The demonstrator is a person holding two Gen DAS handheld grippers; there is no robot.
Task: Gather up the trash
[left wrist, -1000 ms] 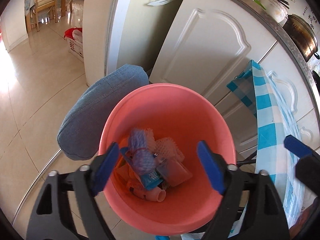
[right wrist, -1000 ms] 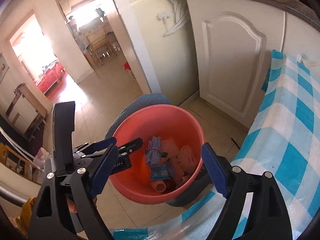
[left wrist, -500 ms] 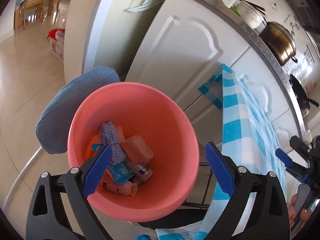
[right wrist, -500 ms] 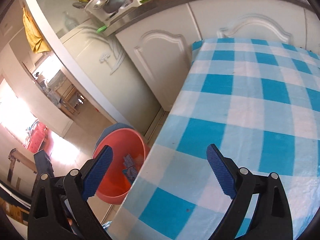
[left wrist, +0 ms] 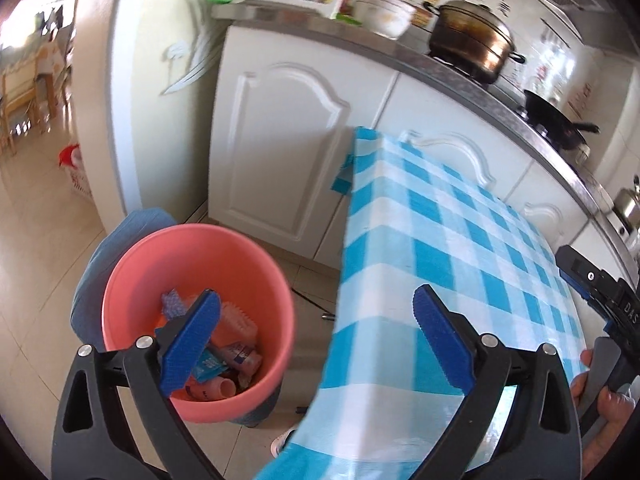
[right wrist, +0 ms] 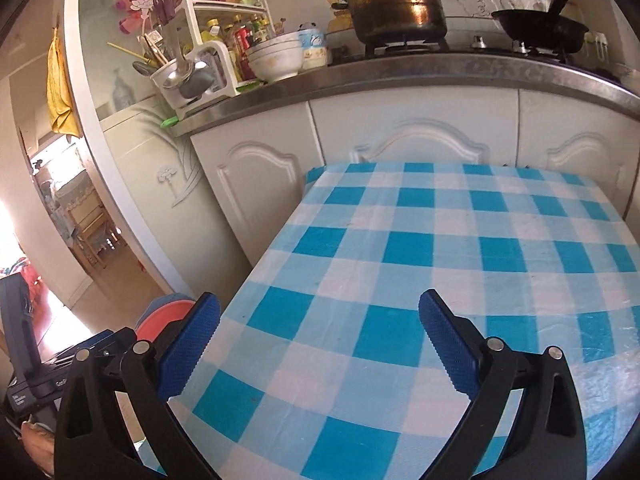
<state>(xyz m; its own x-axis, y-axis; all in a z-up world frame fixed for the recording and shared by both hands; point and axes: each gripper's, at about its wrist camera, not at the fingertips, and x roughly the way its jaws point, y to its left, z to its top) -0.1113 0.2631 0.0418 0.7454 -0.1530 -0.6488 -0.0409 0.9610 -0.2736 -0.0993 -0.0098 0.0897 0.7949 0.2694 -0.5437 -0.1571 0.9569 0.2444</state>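
Note:
A pink bucket (left wrist: 240,264) stands on the floor left of the table and holds several pieces of trash (left wrist: 236,340): net wraps, small bottles, a blue wrapper. My left gripper (left wrist: 316,300) hovers above the gap between the bucket and the table edge; its jaws are opening with nothing between them. My right gripper (right wrist: 320,300) hangs over the blue-and-white checked tablecloth (right wrist: 440,260), its jaws also opening and empty. Only a sliver of the bucket (right wrist: 168,316) shows at the lower left of the right wrist view. No trash shows on the cloth.
The bucket rests on a blue padded stool (left wrist: 120,232). White cabinets (right wrist: 260,184) stand behind the table, with a brass pot (right wrist: 400,0), a black wok (right wrist: 540,32), bowls and a utensil rack on the counter. A hand (left wrist: 600,396) holds the other gripper at the right edge.
Both grippers have swung up and to the right, away from the bucket toward the table. Both sets of jaws stand wider apart. The right view now faces the tablecloth and counter.

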